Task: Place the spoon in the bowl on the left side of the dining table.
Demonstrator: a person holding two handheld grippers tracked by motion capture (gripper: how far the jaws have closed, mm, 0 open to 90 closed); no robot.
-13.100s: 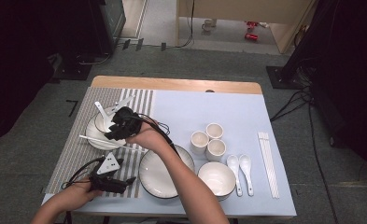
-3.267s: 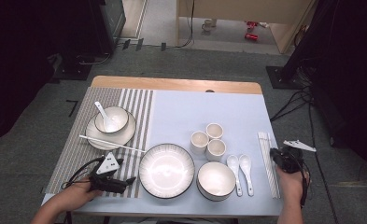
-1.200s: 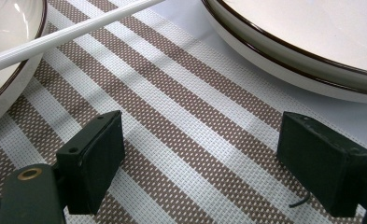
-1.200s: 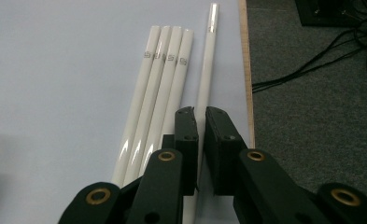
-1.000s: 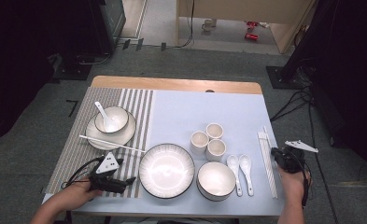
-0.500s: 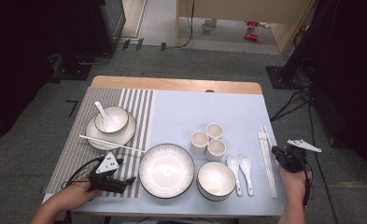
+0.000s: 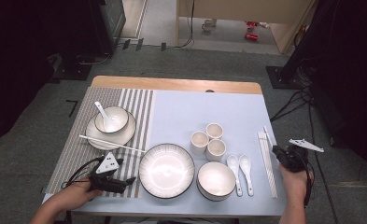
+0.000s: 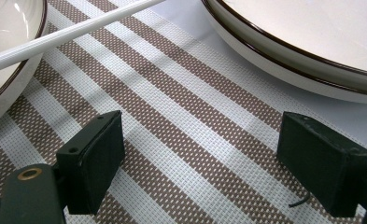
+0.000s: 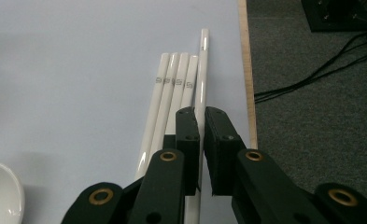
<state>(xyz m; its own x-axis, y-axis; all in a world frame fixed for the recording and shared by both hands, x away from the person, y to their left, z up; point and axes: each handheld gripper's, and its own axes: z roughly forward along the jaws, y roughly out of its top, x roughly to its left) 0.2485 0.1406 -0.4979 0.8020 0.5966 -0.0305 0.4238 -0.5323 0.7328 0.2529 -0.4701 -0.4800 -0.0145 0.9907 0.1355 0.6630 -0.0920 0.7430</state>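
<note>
Several white chopsticks (image 9: 172,88) lie side by side near the right edge of the blue table (image 9: 78,56). My right gripper (image 9: 201,116) is shut on the rightmost chopstick (image 9: 202,65), which runs between its black pads and sticks out a little farther than the rest. From above, the right gripper (image 7: 284,156) is over the near end of the chopstick bundle (image 7: 266,161). My left gripper (image 8: 204,154) rests low over the striped placemat (image 8: 181,121), open, with nothing between its pads. It is at the table's front left (image 7: 125,182).
A large plate (image 7: 166,170), a bowl (image 7: 215,181), two spoons (image 7: 239,172) and three cups (image 7: 209,140) fill the middle front. A small bowl with a spoon (image 7: 111,120) stands on a saucer at the left, with a single chopstick (image 7: 111,143) lying across it. The table edge (image 9: 246,70) is just right of the bundle.
Since the oldest frame my right hand has moved from the small bowl at the left to the chopsticks at the right. Over the last second nothing has visibly moved.
</note>
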